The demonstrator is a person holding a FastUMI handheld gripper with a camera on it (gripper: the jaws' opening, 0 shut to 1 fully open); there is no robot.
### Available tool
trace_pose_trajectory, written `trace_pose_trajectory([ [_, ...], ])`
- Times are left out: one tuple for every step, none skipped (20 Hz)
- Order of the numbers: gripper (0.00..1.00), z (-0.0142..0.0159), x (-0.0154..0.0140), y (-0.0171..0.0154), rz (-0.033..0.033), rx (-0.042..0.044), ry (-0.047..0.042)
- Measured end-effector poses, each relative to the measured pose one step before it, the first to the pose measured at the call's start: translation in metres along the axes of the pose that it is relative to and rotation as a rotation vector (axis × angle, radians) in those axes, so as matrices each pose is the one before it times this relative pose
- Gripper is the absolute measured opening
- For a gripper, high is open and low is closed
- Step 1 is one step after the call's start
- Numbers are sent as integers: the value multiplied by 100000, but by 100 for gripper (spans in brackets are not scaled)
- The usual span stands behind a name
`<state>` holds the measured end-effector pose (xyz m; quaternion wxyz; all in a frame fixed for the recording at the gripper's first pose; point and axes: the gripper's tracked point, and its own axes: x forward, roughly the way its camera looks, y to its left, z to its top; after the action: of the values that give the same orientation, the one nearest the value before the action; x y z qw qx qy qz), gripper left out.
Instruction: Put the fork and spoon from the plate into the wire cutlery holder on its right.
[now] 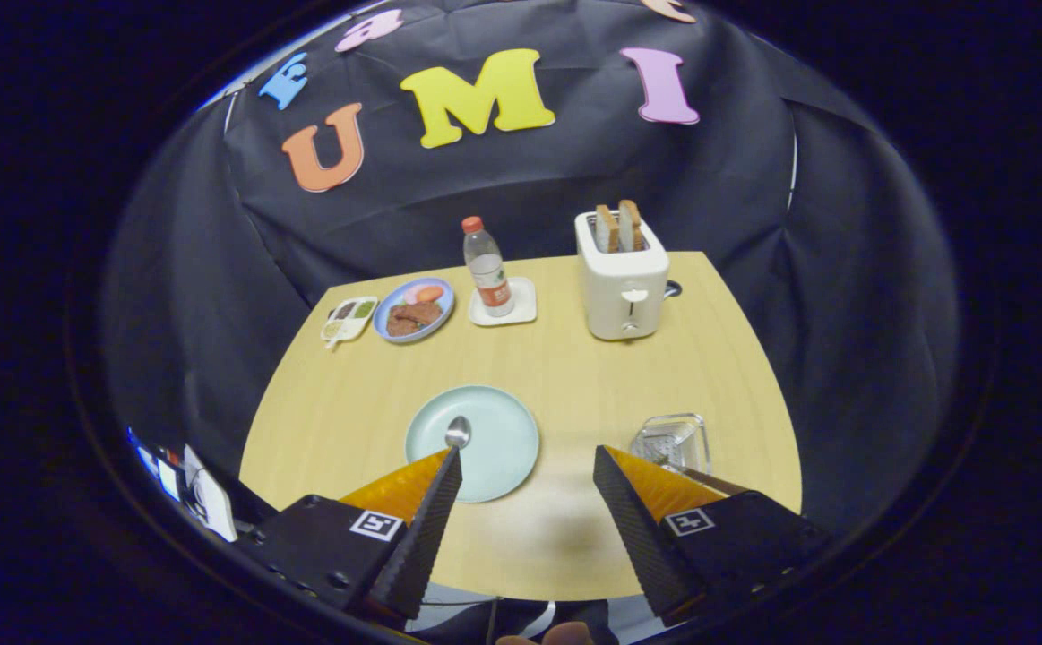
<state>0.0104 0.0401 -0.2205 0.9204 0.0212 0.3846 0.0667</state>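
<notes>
**Spoon next: fork looks delivered, claw wide and empty**

We hold the gripper [528, 466] above the near edge of the wooden table [574, 358], its fingers spread wide apart and released, gripping nothing. The left finger's tip overlaps the near left rim of the pale green plate [494, 448] in our view; whether it touches the plate or hovers above it we cannot tell. The right finger's tip sits just left of the wire cutlery holder [671, 441], with bare table between the two fingers.

The spoon [458, 432] lies on the plate, bowl toward the far side, its handle running back under the left fingertip and hidden there. We see no fork on the plate. Something thin and metallic seems to rest in the holder's near side, so we judge the fork already dropped in, though it is too small to be sure.

That makes the spoon the step in hand. The next move calls for shifting left so the handle falls between both fingers, lowering to the plate, and closing across the thin handle squarely. It is slim and slick, so a shallow pinch could let it swivel or slip.

Well beyond, a toaster [621, 278], a water bottle [488, 269] and a plate of food [414, 310] stand clear of our path.
</notes>
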Motion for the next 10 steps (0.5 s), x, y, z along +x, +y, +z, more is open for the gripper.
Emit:
trace_pose_trajectory([
  [90, -477, 633, 1414, 381, 73, -154],
  [90, -796, 701, 1329, 796, 27, 991],
  [90, -679, 817, 1378, 754, -44, 869],
  [90, -597, 1153, 1155, -58, -946, 733],
  [90, -491, 1003, 829, -384, -1595, 214],
  [90, -535, 907, 831, -439, -1067, 588],
  [90, -390, 1059, 938, 148, -552, 452],
  [90, -352, 1193, 639, -589, -1864, 543],
  [90, -189, 1013, 413, -380, -652, 247],
  [90, -217, 1051, 413, -744, 538, 174],
])
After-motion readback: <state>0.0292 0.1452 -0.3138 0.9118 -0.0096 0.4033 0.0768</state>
